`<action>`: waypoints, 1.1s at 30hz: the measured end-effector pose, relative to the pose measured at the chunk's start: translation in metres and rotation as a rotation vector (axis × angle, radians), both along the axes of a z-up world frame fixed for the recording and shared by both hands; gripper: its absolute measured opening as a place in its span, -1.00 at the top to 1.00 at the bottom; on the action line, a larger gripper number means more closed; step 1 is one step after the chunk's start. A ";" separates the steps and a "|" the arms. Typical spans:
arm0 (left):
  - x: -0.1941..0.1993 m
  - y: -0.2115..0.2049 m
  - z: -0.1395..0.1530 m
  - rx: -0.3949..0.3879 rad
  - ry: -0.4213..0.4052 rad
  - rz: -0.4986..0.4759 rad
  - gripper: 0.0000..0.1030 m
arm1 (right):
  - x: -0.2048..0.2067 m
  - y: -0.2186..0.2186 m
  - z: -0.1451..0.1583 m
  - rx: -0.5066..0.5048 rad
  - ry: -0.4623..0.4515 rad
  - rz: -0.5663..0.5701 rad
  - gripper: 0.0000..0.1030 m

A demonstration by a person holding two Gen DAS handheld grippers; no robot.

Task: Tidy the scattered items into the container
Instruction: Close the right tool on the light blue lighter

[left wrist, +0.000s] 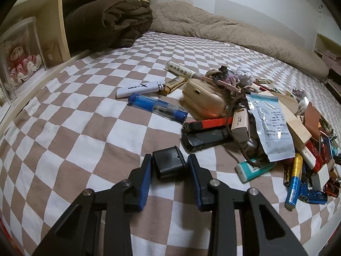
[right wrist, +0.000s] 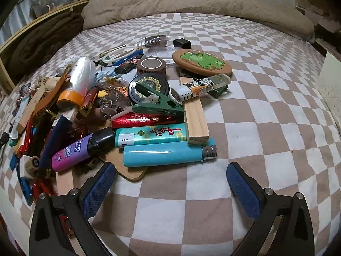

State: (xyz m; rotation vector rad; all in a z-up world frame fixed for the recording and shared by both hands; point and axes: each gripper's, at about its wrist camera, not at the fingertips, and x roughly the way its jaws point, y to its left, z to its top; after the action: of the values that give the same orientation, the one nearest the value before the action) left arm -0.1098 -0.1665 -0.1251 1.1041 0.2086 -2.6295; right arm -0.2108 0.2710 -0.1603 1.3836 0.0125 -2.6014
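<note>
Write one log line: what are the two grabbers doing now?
left gripper: shut on small black box | right gripper: open, empty, near blue lighter | surface: checked bedsheet | container: unseen

doll (left wrist: 18,64) blurred behind plastic, pouch print (left wrist: 275,123) unreadable, pile's (right wrist: 32,149) underside buried

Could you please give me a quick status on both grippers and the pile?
Left gripper shut on small black box. Right gripper open, empty, just short of blue lighter. No container in view.

Black fingers (left wrist: 147,170), blue textured pads (right wrist: 242,188), apparently silver screws.
</note>
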 end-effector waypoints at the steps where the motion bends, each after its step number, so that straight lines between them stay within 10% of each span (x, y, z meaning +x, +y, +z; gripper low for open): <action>1: 0.000 0.000 0.000 0.001 0.002 -0.002 0.35 | -0.001 0.002 0.000 -0.011 -0.001 -0.003 -1.00; 9: -0.001 0.003 0.000 -0.005 0.001 -0.017 0.35 | -0.009 0.005 -0.002 -0.050 -0.019 -0.001 -1.00; 14: -0.002 0.005 0.000 -0.017 -0.001 -0.028 0.35 | -0.005 0.014 0.001 -0.082 0.009 -0.046 -0.62; 33: 0.004 0.002 0.007 0.042 0.036 -0.038 0.35 | 0.011 0.012 0.010 -0.026 0.094 -0.058 -0.62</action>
State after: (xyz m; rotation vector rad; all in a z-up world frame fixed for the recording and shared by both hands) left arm -0.1055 -0.1644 -0.1184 1.0852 0.2537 -2.6913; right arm -0.1994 0.2826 -0.1502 1.2707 -0.0480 -2.7016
